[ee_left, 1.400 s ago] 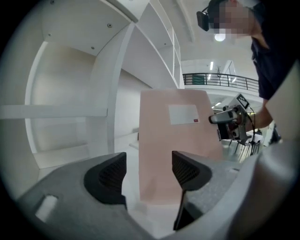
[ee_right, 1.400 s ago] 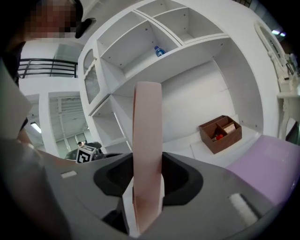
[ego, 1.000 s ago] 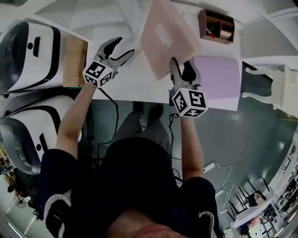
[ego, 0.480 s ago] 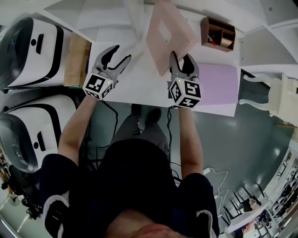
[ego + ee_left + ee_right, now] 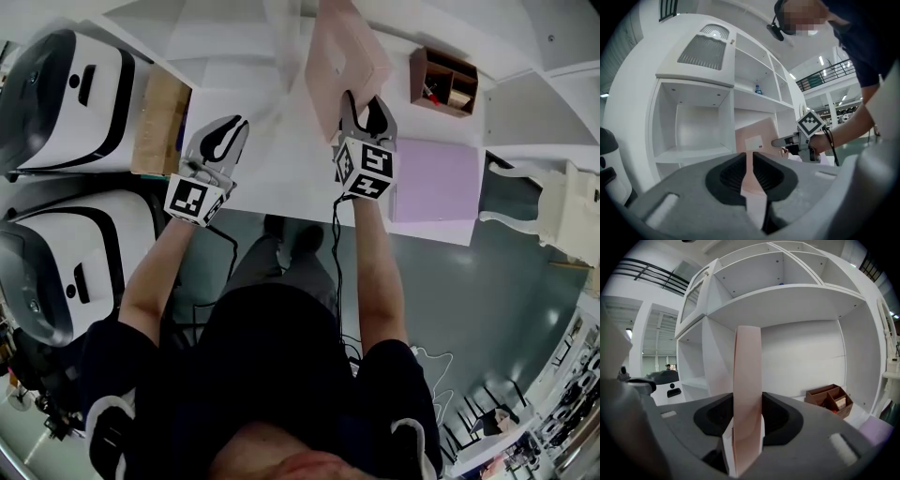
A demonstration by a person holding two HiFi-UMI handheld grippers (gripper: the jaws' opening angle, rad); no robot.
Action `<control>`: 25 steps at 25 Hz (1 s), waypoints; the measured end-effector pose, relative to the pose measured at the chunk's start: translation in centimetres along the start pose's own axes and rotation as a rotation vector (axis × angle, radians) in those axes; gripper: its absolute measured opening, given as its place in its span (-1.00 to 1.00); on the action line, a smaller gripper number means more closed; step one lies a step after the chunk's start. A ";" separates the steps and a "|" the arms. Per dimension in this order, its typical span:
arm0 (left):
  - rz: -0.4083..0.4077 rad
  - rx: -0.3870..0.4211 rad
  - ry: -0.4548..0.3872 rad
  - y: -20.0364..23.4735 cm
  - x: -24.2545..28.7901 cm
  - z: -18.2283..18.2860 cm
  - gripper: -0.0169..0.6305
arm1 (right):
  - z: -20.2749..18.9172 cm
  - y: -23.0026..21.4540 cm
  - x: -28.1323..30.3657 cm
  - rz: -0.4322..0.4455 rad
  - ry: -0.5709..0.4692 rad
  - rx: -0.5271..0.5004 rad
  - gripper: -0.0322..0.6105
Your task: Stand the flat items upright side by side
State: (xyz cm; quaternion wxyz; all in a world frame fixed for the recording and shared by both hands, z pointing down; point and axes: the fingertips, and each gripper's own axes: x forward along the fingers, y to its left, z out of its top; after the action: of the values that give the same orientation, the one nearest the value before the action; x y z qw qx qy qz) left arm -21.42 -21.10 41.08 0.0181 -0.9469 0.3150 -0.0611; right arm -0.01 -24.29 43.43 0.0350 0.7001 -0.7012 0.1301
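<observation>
**White machines** (image 5: 66, 103), two, black-trimmed, at 9 to 10 o'clock in the head view, off the left end of the surface.

**Brown block** (image 5: 157, 122), flat-topped, at 10 o'clock, between the upper machine and the surface's (image 5: 272, 173) left edge.

**Left gripper** (image 5: 234, 123), at 11 o'clock, above the near edge. Its jaws have just been closing and now stand almost together, leaving only a slit. Nothing is between them. Bare white surface lies between it and the pink item.

**Shelf unit** (image 5: 693, 126), white, with open bays. The bays facing the left gripper hold nothing. A small bottle (image 5: 758, 89) stands on a higher shelf.

**Pink flat item** (image 5: 342, 47), at 12 o'clock, clamped by its near edge. In the right gripper view it is upright and edge-on, in front of a wide shelf bay. Whether its lower edge touches the surface cannot be told.

**Right gripper** (image 5: 366, 101), just right of centre. Its jaws grip the pink flat item, and its marker cube overhangs the near edge.

**Wooden organiser** (image 5: 445, 77), at 1 o'clock, at the right of that bay and well apart from the pink item. Its compartments hold small things, one red-tipped, all too small to name.

**Purple flat item** (image 5: 436, 178), at 2 o'clock, lying flat along the near edge, just right of the right gripper.

**White chair** (image 5: 548, 202), at 3 o'clock, on the floor beyond the surface's right end.
</observation>
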 end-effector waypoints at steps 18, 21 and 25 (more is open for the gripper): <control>0.081 -0.011 0.007 1.5 -2.8 0.3 -0.94 | 0.3 1.7 4.9 -0.068 -0.049 -0.080 -0.37; 0.087 -0.009 0.007 1.7 -3.0 0.5 -0.94 | 0.8 2.2 5.6 -0.074 -0.080 -0.082 -0.37; 0.099 -0.009 0.013 1.8 -3.3 0.3 -0.94 | 0.8 2.7 6.9 -0.085 -0.085 -0.090 -0.37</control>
State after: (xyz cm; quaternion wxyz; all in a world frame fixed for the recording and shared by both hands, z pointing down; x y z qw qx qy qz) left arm -25.09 -20.50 40.35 0.0151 -0.9298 0.3621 -0.0649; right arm -2.69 -31.19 43.89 0.0422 0.7318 -0.6768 0.0672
